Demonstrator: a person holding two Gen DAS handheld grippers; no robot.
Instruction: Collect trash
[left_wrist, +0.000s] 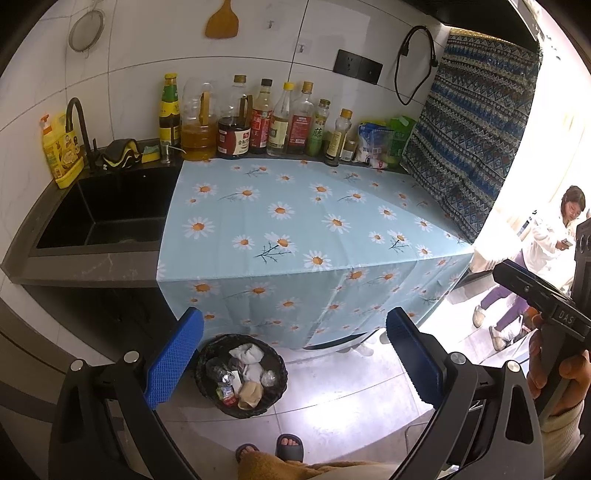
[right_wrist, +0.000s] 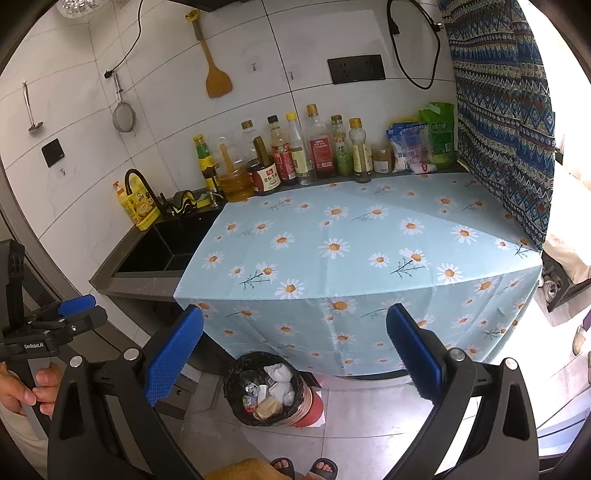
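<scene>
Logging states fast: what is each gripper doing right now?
Left gripper: open, holding nothing.
Right gripper: open, holding nothing.

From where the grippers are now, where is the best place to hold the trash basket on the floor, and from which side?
Grip the basket's rim from above, one finger inside and one outside. It stands upright and open-topped, too wide to span, and trash fills the middle. The near rim looks easiest, since the cloth-covered counter crowds the far side. Both the left tool and the right tool are open and empty.
</scene>
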